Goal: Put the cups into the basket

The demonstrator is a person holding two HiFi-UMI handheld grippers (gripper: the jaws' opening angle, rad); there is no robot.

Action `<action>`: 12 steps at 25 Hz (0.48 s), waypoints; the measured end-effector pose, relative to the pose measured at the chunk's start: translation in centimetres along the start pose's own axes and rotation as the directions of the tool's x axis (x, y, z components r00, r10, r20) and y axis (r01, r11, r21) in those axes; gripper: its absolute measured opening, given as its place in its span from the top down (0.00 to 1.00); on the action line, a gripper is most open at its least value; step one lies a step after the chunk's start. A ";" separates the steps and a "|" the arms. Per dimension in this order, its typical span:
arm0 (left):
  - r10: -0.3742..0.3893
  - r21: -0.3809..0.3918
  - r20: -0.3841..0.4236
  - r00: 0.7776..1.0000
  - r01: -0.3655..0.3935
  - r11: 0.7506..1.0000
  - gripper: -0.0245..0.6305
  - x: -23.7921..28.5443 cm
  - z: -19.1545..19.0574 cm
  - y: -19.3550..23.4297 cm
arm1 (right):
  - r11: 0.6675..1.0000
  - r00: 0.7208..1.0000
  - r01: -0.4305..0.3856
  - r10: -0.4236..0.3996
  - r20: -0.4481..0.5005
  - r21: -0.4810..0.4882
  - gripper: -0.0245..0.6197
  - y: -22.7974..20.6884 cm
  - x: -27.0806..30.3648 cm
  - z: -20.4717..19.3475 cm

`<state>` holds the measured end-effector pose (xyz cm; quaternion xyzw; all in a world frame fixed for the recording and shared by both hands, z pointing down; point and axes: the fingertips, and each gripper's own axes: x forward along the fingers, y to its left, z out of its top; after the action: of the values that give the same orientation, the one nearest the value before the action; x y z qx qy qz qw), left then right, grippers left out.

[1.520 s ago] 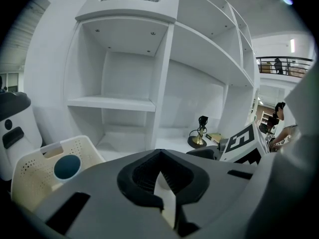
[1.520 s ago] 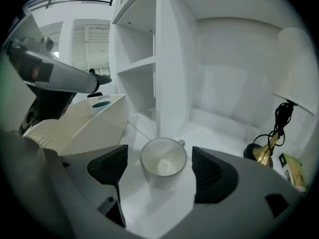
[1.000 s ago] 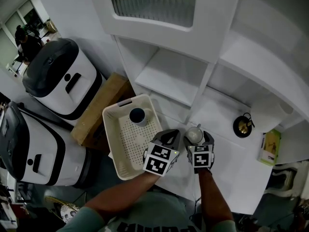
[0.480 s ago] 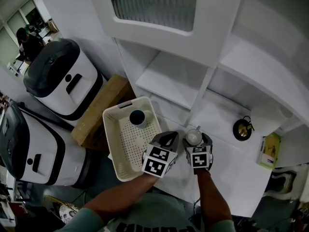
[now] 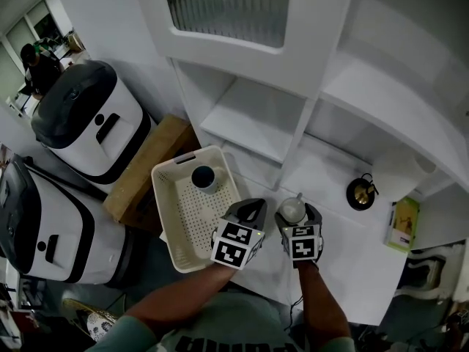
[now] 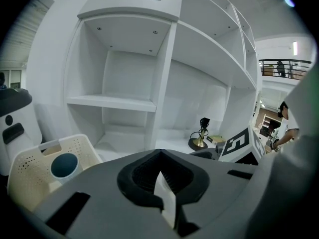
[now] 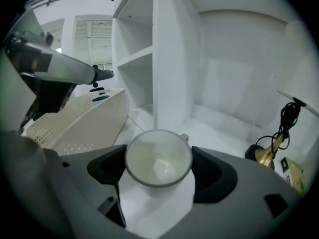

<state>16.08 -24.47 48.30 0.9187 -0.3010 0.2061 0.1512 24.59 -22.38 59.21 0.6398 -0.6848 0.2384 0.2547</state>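
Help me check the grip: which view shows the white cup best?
Right gripper view: the white cup sits centred between the jaws of the right gripper, inside visible. The head view shows it small from above; the left gripper view misses it.

A white shelf unit [image 5: 253, 119] holds a black-and-brass stand [image 5: 359, 193] near a green packet [image 5: 401, 224], while a brown board [image 5: 143, 169] lies beside a dark-topped white appliance [image 5: 91, 127]

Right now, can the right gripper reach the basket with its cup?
Probably, but not straight across: the left gripper sits between the right gripper and the basket. The white cup in the right gripper's jaws would likely have to pass over or around the left one.
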 end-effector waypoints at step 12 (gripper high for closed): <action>0.057 0.007 0.041 0.998 -0.057 0.998 0.96 -4.1 -0.3 0.4 | 0.999 0.991 -0.030 0.035 0.126 -0.037 0.37 2.4 -7.1 4.1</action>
<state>12.75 -22.59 46.71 0.9144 -0.3294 0.1927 0.1352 22.37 -19.52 51.43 0.6378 -0.7140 0.1893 0.2181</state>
